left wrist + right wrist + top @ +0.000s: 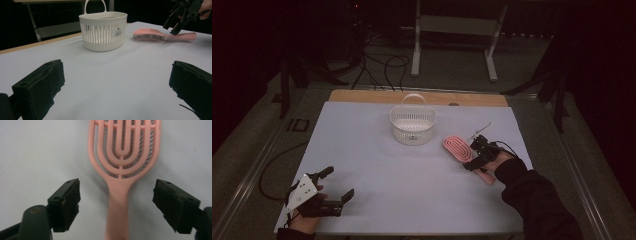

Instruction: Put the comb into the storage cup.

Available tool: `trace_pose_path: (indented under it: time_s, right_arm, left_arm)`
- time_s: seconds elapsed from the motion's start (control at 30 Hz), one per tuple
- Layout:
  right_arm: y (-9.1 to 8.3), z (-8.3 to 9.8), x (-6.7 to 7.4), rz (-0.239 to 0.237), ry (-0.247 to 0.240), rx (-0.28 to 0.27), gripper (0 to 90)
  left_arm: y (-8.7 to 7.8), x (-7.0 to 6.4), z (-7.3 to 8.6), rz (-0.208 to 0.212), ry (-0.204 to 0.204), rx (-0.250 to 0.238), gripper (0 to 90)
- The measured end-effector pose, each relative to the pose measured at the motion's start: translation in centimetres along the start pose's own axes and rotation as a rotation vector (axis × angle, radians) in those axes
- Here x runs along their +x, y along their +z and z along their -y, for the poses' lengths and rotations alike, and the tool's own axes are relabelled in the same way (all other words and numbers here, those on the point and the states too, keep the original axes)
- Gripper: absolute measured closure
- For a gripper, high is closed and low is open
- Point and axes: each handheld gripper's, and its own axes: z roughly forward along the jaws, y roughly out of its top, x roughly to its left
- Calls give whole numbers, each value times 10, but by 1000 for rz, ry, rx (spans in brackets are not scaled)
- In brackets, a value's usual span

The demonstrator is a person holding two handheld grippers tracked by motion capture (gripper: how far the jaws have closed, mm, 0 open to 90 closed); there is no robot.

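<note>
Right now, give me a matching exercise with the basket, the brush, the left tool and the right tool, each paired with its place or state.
Things:
1 basket
2 brush
3 left tool
4 right tool

Places or states:
A pink, lying flat on the sheet
B open, at the near left corner, nothing between its jaws
C white, upright, toward the far edge
D over the handle, jaws either side, not touching it

Pairs: 1-C, 2-A, 3-B, 4-D

The pink brush (122, 170) runs off the right gripper view at twelve and six o'clock; the basket's (103, 31) label print is too small to read
</note>
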Motion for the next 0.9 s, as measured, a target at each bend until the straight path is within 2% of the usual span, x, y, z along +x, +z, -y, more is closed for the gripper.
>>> trace_pose_path:
  time_s: [0.2, 0.33, 0.37, 0.4, 0.43, 0.53, 0.57, 0.9]
  right_arm:
    - [1, -3, -2, -6, 7, 32, 229]
    - [5, -4, -1, -10, -4, 75, 266]
    - [8, -5, -1, -15, 5, 100, 271]
    - [8, -5, -1, -15, 5, 100, 271]
    - [10, -5, 0, -8, -1, 115, 304]
    - [11, -6, 0, -7, -3, 123, 320]
    - [13, -7, 1, 13, -2, 140, 376]
    - [19, -11, -3, 49, -6, 207, 546]
  left_arm:
    - [0, 0, 0, 1, -1, 0, 0]
    - [0, 0, 0, 1, 0, 0, 0]
    - [0, 0, 0, 2, -3, -1, 0]
    - [0, 0, 0, 2, -3, -1, 0]
    - [0, 1, 0, 1, -4, -2, 0]
    - [0, 0, 0, 0, -3, 0, 0]
    - [0, 1, 0, 1, -4, -1, 0]
    - [-1, 2, 1, 0, -10, 0, 0]
